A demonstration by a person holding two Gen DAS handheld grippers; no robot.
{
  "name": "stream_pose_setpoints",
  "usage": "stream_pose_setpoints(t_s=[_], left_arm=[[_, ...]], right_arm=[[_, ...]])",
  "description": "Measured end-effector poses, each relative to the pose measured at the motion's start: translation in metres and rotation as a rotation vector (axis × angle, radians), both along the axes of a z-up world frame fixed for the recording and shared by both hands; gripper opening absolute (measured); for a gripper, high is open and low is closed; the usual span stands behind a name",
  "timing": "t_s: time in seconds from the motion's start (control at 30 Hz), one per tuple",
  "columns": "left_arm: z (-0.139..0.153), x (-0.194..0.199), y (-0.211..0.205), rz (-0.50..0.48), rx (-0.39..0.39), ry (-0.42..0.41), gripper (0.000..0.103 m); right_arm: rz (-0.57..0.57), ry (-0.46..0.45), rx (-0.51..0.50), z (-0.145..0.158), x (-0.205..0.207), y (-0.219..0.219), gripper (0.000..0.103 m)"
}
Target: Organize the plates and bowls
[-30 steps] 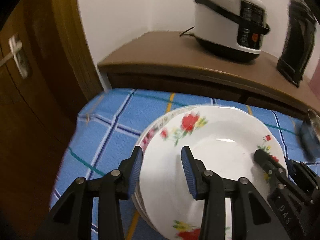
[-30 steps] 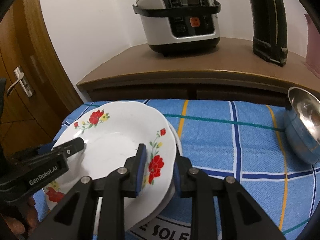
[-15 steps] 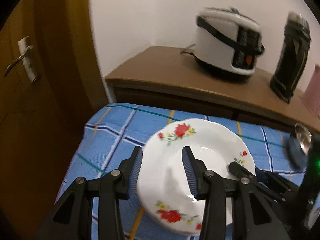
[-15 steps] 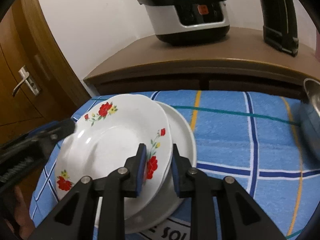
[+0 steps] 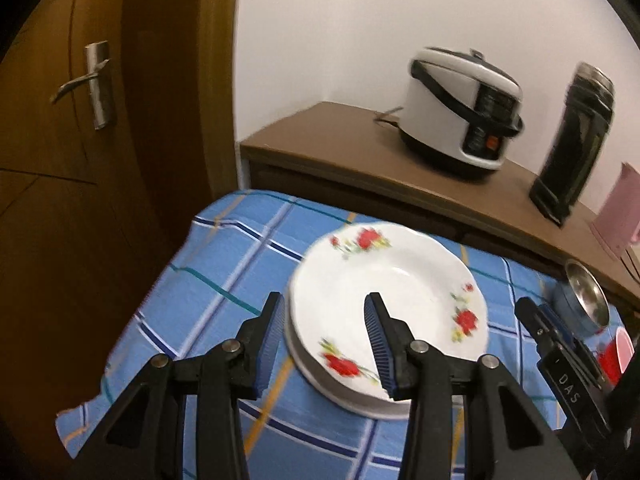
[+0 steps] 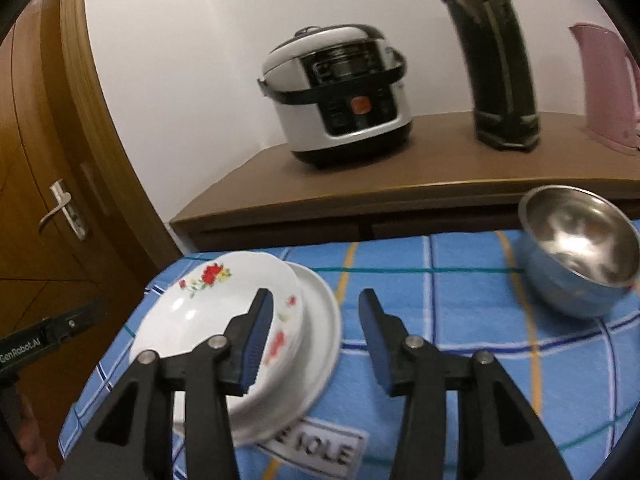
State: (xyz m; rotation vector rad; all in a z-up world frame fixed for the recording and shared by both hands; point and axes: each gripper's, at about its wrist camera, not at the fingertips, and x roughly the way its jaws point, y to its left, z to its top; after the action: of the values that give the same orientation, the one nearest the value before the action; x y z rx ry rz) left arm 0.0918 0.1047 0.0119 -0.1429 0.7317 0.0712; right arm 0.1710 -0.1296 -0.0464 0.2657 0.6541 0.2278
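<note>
Flowered plate (image 6: 208, 316) now sits on the plain plate (image 6: 320, 320), stacked at the left end of the worktop (image 6: 460, 320). Right tool (image 6: 316, 336) has let go of its rim, jaws wide, empty. Left tool (image 5: 326, 336) pulled back, also wide. Plates done; steel bowl (image 6: 576, 252) on the right likely next.

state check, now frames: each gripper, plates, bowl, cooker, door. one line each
left gripper: open, holding nothing
right gripper: open, holding nothing
floral plate: upright, stacked on the plain plate, free of both grippers
plain white plate: flat on the tablecloth, under the floral plate
steel bowl: tilted, opening toward the camera, looks empty
rice cooker: lid closed
door: looks shut
</note>
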Motion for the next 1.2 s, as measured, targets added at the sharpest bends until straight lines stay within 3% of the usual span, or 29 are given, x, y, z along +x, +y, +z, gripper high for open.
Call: stream_pose_setpoints(t_s=[0.47,0.97,1.1,1.2], left_arm=[[-0.010,-0.027,-0.066,-0.136,0.009,0.012,0.044],[-0.013,-0.045,-0.123,-0.209,0.089,0.013,0.045],[-0.013,-0.047,-0.127,-0.207,0.099,0.016,0.045],[-0.012,-0.050,-0.130,-0.205,0.115,0.009,0.045]], right_arm=[[-0.074,-0.054,-0.042,0.019,-0.059,-0.029,0.048],[-0.153,-0.014,-0.026,0.025,-0.102,-0.078,0.049],[-0.159,-0.026,-0.023,0.029,-0.111,-0.083,0.059],[-0.156,-0.027,-0.025,0.030,-0.115,-0.084,0.059]])
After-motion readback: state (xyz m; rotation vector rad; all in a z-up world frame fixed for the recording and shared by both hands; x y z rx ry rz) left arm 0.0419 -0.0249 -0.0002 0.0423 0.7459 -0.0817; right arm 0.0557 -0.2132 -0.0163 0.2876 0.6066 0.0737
